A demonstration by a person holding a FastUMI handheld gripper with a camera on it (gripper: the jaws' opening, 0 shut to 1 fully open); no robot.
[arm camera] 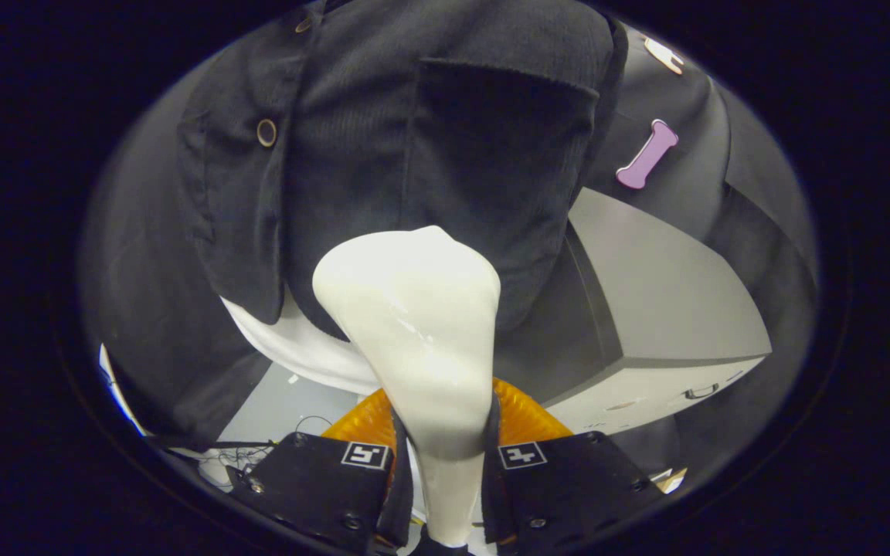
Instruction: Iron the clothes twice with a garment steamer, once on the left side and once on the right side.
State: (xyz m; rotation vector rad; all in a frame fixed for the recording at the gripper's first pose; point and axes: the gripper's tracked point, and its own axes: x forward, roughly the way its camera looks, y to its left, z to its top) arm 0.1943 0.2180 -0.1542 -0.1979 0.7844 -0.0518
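Observation:
A white garment steamer stands up between my two fingers, its handle clamped by the gripper, which is shut on it. Its wide head rests against the lower part of a black corduroy garment hanging just ahead. The head lies below the garment's patch pocket, to the right of the button placket with a round brass button. A white layer peeks out under the black hem.
A grey box-shaped unit stands to the right of the garment, close to the steamer head. A pink bone-shaped piece sits on the dark cloth beyond it. Grey floor and thin cables lie low on the left.

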